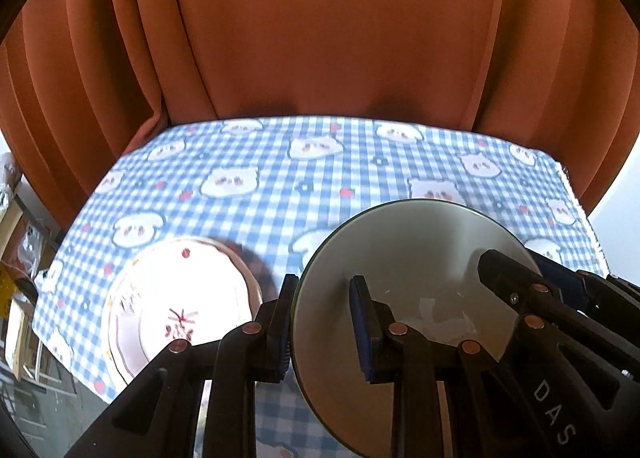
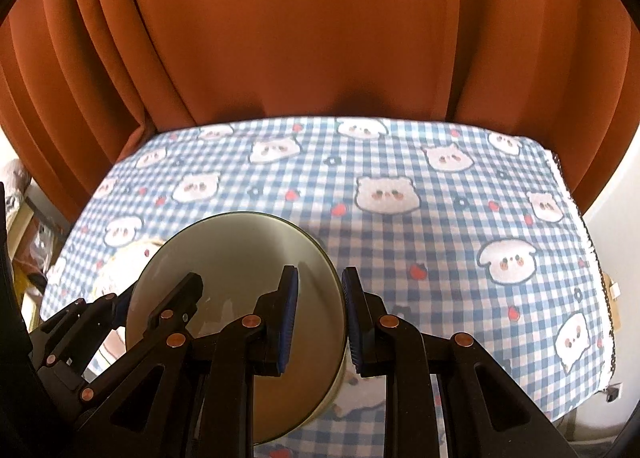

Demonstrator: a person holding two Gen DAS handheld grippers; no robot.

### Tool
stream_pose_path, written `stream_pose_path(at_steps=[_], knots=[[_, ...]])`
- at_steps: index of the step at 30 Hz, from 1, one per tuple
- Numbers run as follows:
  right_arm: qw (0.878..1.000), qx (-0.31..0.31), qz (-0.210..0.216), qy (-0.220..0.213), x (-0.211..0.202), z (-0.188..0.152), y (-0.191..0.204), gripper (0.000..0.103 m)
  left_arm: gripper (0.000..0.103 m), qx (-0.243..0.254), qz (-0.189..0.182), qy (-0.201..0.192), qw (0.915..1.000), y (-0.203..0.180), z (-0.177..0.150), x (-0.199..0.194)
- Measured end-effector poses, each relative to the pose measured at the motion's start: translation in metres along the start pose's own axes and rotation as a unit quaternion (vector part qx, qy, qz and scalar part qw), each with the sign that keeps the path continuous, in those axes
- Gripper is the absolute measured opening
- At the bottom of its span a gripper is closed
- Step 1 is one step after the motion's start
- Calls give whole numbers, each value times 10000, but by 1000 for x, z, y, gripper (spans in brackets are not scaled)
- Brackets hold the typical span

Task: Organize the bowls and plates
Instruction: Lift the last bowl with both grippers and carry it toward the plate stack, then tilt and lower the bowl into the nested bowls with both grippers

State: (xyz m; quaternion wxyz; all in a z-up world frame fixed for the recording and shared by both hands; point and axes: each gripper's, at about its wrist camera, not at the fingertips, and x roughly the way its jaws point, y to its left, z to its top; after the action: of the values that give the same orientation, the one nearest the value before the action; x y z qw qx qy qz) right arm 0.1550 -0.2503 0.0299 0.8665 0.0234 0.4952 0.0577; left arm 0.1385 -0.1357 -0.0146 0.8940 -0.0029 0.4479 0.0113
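Carrying grey bowl (image 1: pixel 400 258) with both jaws clamped on its rim; flowered plates (image 1: pixel 176 298) waiting on worktop (image 1: pixel 280 178), stacking unfinished.

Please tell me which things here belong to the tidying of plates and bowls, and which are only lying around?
Job:
- grey bowl, gripped at opposite rims by left claw and right claw
- white flowered plate

Not the job:
- checked tablecloth
- orange curtain
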Motion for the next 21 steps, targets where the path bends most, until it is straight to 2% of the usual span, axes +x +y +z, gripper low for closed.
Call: stream_pose_path(at_steps=[11,21], knots=[[9985,-111,86,520,27,-25,-9,26,24,-79,128,408,9991,-7,-29,19],[9979,-219,98,604,40,-30,-3,26,24,-138,182,498,9985,-2,-35,30]])
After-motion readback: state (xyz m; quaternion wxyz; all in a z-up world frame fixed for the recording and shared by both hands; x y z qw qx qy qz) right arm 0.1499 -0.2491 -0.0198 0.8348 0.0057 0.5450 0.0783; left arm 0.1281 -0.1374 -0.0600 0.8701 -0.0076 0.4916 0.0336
